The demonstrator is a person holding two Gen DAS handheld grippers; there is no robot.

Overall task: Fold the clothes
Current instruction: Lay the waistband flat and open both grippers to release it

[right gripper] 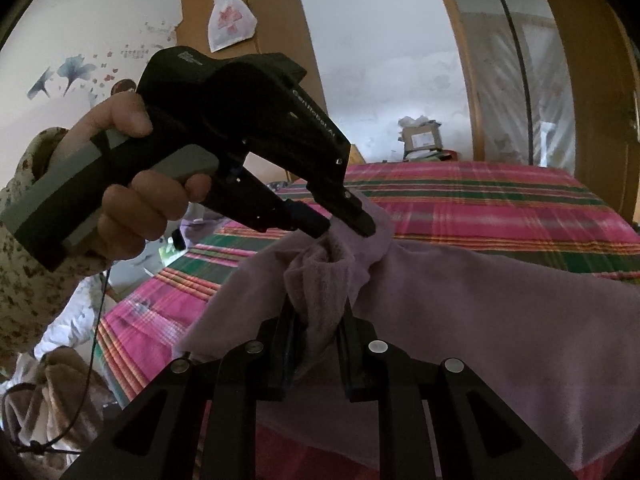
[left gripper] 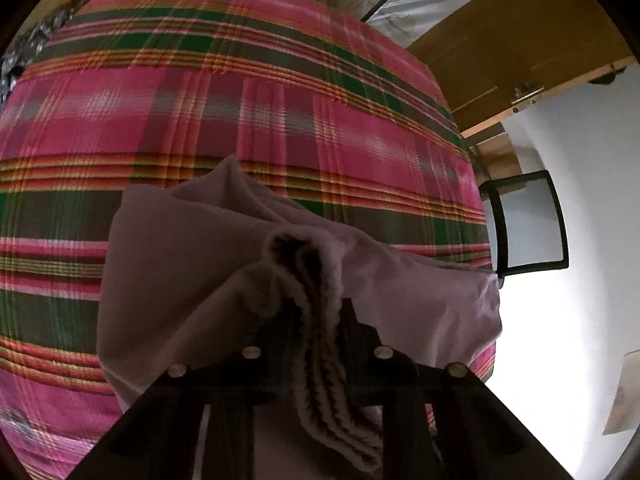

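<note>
Bedroom scene: a bed (right gripper: pixel 500 208) under a pink-and-green plaid cover serves as the folding surface, with a wooden wardrobe (right gripper: pixel 592 80) and a pale wall behind it. A mauve garment (right gripper: pixel 500 320) is lifted partly off the cover, one side draping down to the bed at the right of the right wrist view.

Right gripper (right gripper: pixel 318 320): jaws pinched on a bunched, ribbed edge of the garment, which rises between the two fingers. This hold appears to act as the anchor, keeping one part of the cloth up so that it hangs free rather than lying crumpled.

Left gripper (right gripper: pixel 348 226): held in the person's left hand (right gripper: pixel 132 208), tilted downward, its tips meeting the same bunch just beyond the right gripper. In the left wrist view the left gripper pinches a stacked, ribbed hem that runs back between its fingers, so several layers seem to be caught at once.

Both holds sit close together on one gathered edge. Judged from this, the edge is being collected before the hands part to spread or fold the garment over the bed; layers slipping from the left pinch look the likeliest fault.
</note>
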